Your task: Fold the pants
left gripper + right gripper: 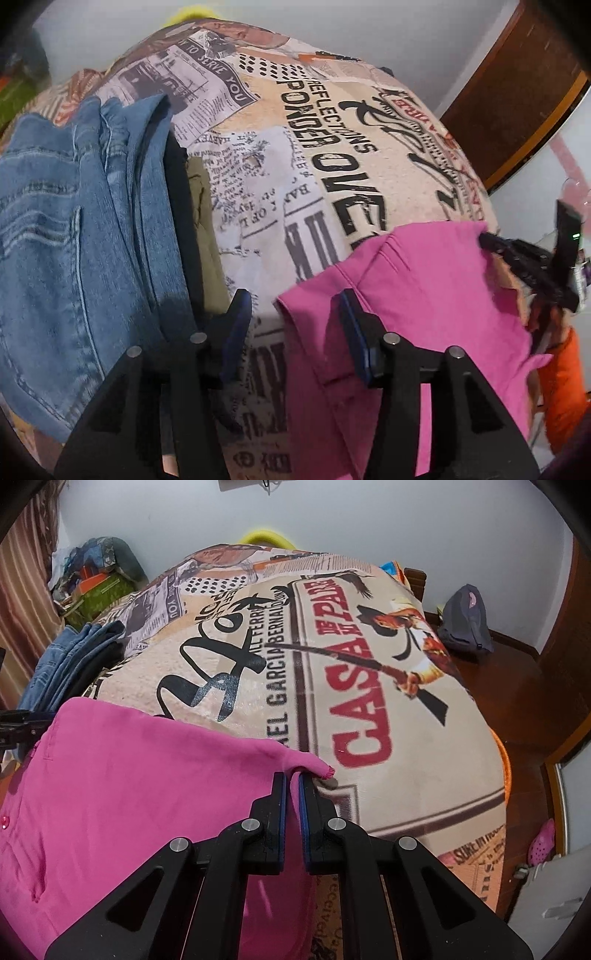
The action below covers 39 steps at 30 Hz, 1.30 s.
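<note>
the bright pink cotton pants [122,794] lie partly folded on the bed's cream blanket printed with newspaper headlines [369,664], filling the 7 to 10 o'clock side of the right wrist view. the right gripper [292,775] is clenched on a corner of the pink cloth, which peeks out past its blue-padded tips toward 1 o'clock.

in the left wrist view the left gripper [295,306] stands released, jaws parted and empty. only printed blanket shows between them, and one pad sits over the pants' near edge without pinching it. from these fingers the pants [417,295] spread toward 2 to 4 o'clock, their upper edge running across to the black frame of the right gripper [524,266] at 3 o'clock.

a stack of folded blue denim jeans [74,240] lies at 9 o'clock, apart from the pink cloth.

the right hand alone has hold. the left is just beside the opposite corner, so the next move likely needs it to shift slightly toward 3 o'clock before clamping.
</note>
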Each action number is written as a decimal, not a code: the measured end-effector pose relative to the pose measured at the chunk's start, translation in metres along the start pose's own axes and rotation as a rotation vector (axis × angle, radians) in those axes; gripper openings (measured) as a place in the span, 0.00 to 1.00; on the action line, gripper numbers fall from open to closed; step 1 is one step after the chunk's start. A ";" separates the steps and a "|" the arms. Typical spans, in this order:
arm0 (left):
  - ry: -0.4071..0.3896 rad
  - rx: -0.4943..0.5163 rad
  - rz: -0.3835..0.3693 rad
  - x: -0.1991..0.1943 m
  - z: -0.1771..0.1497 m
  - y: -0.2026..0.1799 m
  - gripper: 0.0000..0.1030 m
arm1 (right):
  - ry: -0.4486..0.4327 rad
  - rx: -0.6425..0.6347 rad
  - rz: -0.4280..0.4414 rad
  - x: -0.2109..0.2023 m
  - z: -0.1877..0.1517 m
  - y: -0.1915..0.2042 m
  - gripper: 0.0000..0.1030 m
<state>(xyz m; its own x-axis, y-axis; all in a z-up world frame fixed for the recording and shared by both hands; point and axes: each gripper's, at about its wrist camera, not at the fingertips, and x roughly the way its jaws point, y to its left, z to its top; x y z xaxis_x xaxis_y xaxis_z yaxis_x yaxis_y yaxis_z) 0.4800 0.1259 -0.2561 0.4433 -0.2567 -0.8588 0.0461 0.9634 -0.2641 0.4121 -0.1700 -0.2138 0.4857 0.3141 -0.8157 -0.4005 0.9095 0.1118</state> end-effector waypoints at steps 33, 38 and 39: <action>-0.167 0.090 0.014 -0.057 0.004 -0.033 0.12 | -0.101 0.010 -0.033 -0.056 0.017 0.008 0.05; -0.226 0.137 0.025 -0.108 0.004 -0.049 0.12 | -0.202 0.042 -0.033 -0.103 0.027 0.014 0.04; -0.232 0.148 0.032 -0.115 0.000 -0.052 0.12 | -0.222 0.042 -0.022 -0.116 0.027 0.017 0.04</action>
<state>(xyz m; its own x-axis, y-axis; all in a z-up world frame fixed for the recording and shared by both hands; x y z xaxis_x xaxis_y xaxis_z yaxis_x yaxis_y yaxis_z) 0.4263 0.1059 -0.1435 0.6392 -0.2179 -0.7376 0.1515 0.9759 -0.1570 0.3704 -0.1835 -0.1020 0.6546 0.3424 -0.6739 -0.3579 0.9257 0.1227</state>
